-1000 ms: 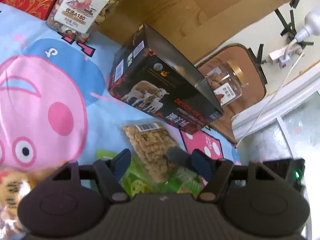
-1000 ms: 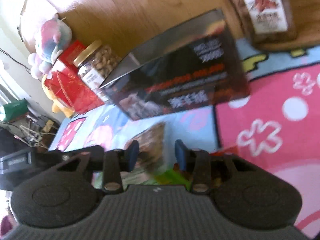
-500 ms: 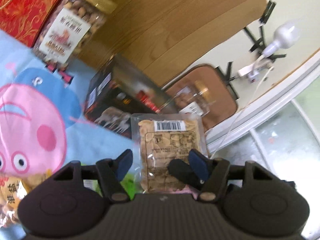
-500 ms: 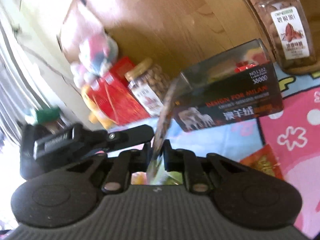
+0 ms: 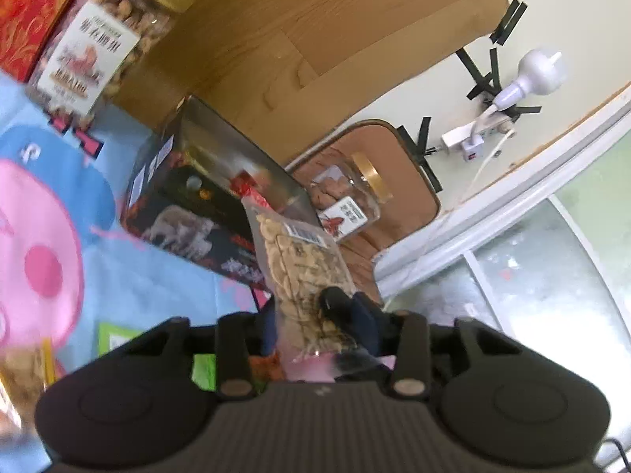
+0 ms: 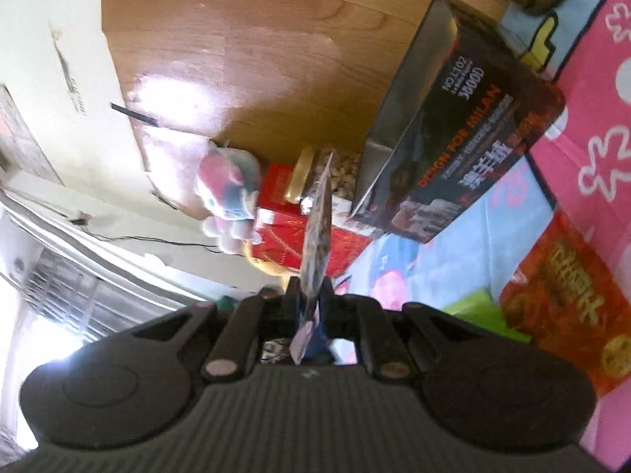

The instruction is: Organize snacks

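Snack packet clamped upright between left claw fingers

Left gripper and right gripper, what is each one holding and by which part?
The left gripper is shut on the lower end of a clear snack packet. The right gripper pinches the lower edge of a thin packet, seen edge-on.

A home, likely a child's room: a cartoon pig play mat covers the wooden floor, with a plush toy beyond the mat by a window.
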Demonstrator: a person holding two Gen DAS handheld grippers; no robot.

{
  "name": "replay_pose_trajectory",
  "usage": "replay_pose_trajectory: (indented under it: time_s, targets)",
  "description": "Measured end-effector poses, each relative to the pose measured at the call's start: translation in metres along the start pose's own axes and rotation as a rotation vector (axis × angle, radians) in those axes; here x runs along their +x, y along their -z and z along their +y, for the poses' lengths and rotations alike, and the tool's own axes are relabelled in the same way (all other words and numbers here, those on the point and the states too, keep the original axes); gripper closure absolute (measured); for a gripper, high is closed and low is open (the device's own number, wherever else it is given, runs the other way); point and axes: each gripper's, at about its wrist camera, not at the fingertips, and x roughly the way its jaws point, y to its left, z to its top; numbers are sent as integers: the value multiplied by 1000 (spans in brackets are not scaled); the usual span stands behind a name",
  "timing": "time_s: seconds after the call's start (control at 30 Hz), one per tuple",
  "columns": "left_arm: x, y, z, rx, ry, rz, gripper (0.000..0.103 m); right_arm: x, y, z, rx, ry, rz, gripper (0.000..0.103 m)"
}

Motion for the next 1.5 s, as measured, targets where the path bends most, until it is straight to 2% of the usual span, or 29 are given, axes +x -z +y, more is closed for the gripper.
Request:
replay_pose_trajectory:
  time_s: [0.1,0.23,0.3,0.37,0.47,0.67,0.8,0.9,1.03,1.2,1.27,1.37,1.5]
  targets:
    - [14,-21,-6,16,-5,-5,68,7,-19,5,-10,23,-24,89]
    - [43,-61,-14,67,-52,-24,68,26,-53,22,-53,110,-82,82]
    - [57,-77,-13,69,-115,-39,69,37,-67,30,-112,218,-116,63]
    - [69,-87,-8,81,-187,-48,62,41,-74,35,-167,291,-139,59]
    - [76,-88,2,77,-215,-37,60,33,-68,38,-208,304,-154,58]
    - [62,-70,-5,123,-203,-38,55,4,-40,28,-249,298,-143,58]
    - [29,-50,-17,179,-182,-39,53,-18,-12,20,-225,284,-100,58]
    - [9,-21,-16,199,-184,17,52,-40,21,15,-220,291,-69,58]
    - [6,15,-4,185,-185,110,49,-59,59,10,-243,326,-36,58]
    - [14,44,11,142,-191,190,49,-42,88,10,-335,380,36,56]
    - [17,51,14,125,-190,212,49,-33,97,16,-418,416,38,56]
    - [18,63,11,135,-179,224,49,-23,108,27,-559,469,46,51]
    - [19,73,5,187,-204,201,50,-6,120,35,-728,544,51,45]
